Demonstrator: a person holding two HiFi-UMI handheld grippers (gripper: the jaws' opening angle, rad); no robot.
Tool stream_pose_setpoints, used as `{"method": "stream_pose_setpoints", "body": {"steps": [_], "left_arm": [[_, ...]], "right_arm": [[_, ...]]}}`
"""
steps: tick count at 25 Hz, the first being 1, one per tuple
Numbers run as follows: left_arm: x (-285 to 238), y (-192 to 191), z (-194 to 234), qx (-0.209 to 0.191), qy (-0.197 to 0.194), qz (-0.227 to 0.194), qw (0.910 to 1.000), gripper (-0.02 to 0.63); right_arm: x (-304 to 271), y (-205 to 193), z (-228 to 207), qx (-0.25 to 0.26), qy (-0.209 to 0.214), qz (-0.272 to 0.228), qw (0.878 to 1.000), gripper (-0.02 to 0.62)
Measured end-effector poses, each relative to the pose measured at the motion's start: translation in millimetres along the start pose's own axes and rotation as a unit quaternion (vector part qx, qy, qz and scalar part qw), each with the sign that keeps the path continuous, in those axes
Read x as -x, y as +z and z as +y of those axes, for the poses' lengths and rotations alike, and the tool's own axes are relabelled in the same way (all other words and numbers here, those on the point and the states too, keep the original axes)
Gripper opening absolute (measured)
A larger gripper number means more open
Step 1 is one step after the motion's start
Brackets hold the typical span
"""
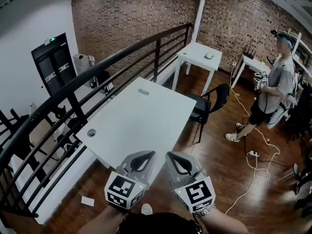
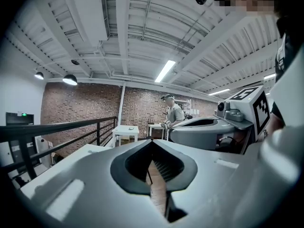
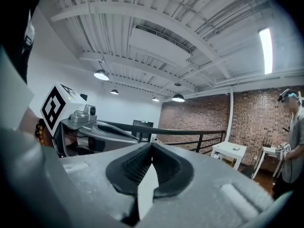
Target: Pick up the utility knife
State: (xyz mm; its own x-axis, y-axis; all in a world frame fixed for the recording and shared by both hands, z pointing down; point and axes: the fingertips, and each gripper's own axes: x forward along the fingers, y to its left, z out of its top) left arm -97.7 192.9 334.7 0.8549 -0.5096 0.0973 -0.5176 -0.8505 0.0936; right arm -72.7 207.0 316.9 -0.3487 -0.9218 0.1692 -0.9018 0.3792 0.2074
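A small grey oblong thing (image 1: 143, 91), too small to tell for certain as the utility knife, lies near the far edge of the white table (image 1: 146, 126). My left gripper (image 1: 148, 154) and right gripper (image 1: 170, 156) hover side by side just short of the table's near corner, well away from that thing. In the left gripper view the left gripper (image 2: 152, 141) has its jaw tips touching with nothing between them. The right gripper (image 3: 152, 144) is shut and empty in the same way. From each gripper view, the other gripper shows alongside.
A black railing (image 1: 73, 89) runs along the table's left side. A round grommet (image 1: 91, 132) sits in the tabletop. A black chair (image 1: 214, 99) stands at the right edge, with a second white table (image 1: 197, 55) behind. A person (image 1: 275, 82) stands at the far right; cables (image 1: 253, 155) cross the wooden floor.
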Motion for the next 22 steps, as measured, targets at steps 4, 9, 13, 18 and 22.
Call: {"method": "stream_pose_setpoints", "body": {"steps": [4,9,13,18,22], "left_arm": [[-17,2,24,0.008,0.009,-0.006,0.9999,0.017],[-32,1,51,0.013,0.032,-0.003,0.9994,0.016],[-47,-3,60,0.022,0.05,0.007,0.9985,0.017],[-91,-1,66,0.016,0.09,0.019,0.9956,0.017],[-134,3,64,0.015,0.129,0.029,0.9911,0.016]], "right_arm": [[-27,-1,-11,0.01,0.01,0.005,1.0,-0.008],[-55,2,-22,0.013,0.033,0.01,0.999,-0.008],[-71,-9,-35,0.002,0.056,0.006,0.998,-0.008],[-87,-19,-75,-0.007,0.097,-0.008,0.995,-0.008],[-94,-31,-120,-0.018,0.133,-0.013,0.991,-0.008]]}}
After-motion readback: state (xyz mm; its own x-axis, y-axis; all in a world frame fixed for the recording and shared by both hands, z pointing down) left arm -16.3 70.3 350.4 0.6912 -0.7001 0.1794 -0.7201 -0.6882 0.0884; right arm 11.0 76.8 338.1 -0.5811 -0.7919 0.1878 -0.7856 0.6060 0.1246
